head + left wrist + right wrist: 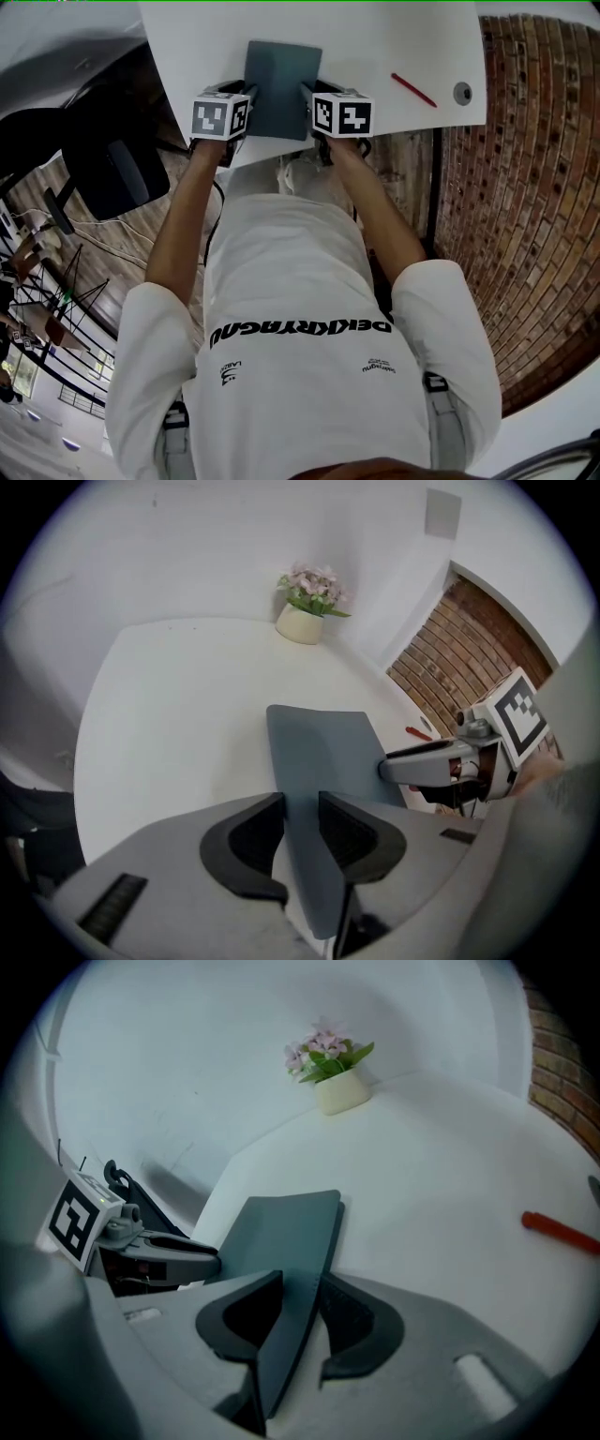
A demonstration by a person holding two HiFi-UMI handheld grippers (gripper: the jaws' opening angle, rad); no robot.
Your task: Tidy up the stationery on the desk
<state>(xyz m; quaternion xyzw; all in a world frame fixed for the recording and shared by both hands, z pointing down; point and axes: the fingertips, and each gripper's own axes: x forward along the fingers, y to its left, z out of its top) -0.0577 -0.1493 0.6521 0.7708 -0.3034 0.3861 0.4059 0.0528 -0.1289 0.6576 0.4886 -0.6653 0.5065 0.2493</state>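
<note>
Head view shows a thin slate-grey notebook (281, 86) at the near edge of the white desk (394, 37), plain-covered, closed and square to the person. It is held from both sides. The left gripper (246, 101) clamps its left edge and the right gripper (309, 97) clamps its right edge. In the left gripper view the cover runs edge-on between the two dark pads (258, 832), which are pressed against it. The right gripper view shows the same grip, with the pads (349, 1321) closed on the cover's other edge. Whether the notebook lies flat on the desk or sits just clear of it I cannot tell.

Both forearms reach straight forward, roughly parallel, elbows bent by the body.

A black chair (112, 159) stands on wood flooring to the left of the desk. A potted flower (305, 607) sits at the desk's far edge by the white wall. To the right of the notebook and well apart from it lies a red pen (413, 90), with a small round grey object (462, 93) near it. Red brick (525, 187) fills the right side.
</note>
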